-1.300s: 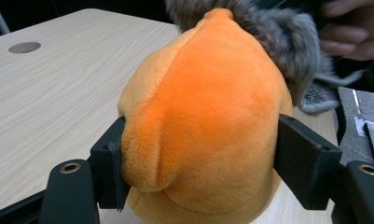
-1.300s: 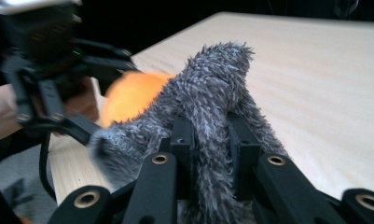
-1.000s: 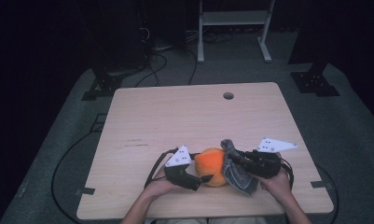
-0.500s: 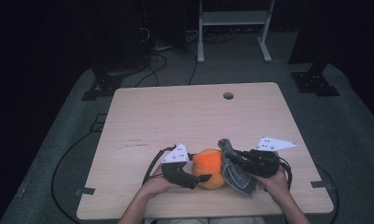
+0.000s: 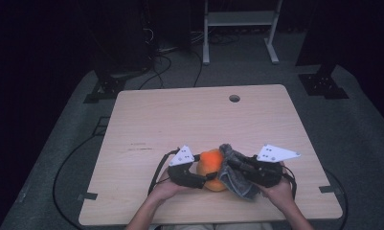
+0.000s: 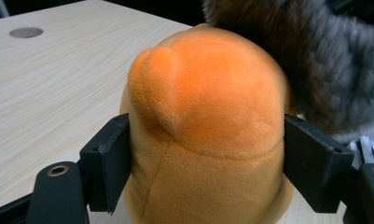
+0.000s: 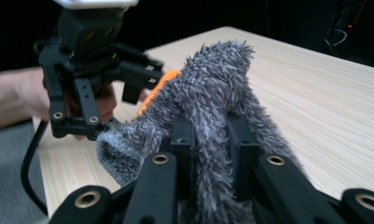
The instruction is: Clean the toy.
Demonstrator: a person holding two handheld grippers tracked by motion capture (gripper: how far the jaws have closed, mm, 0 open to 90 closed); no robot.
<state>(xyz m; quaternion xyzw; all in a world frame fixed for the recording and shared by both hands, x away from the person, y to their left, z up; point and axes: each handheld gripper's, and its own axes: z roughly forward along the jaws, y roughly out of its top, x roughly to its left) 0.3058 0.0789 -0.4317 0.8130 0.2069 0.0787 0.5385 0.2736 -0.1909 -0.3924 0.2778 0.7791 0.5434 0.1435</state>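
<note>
Orange plush between left jaws

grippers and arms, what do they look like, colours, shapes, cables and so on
Both are black, angular two-jaw tools. The left gripper and right gripper each carry a pale three-cornered plate with small dark dots on top. Brass-coloured rivets mark the jaw linkages in the gripper views. A black cable trails from the left one. The forearms look bare, no sleeves visible.

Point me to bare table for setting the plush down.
Bare wood runs from the grommet hole at the far edge down to the grippers, plus the near-left corner. Crowded: the near edge, where left gripper clamps the orange plush and right gripper pinches grey fur.
</note>
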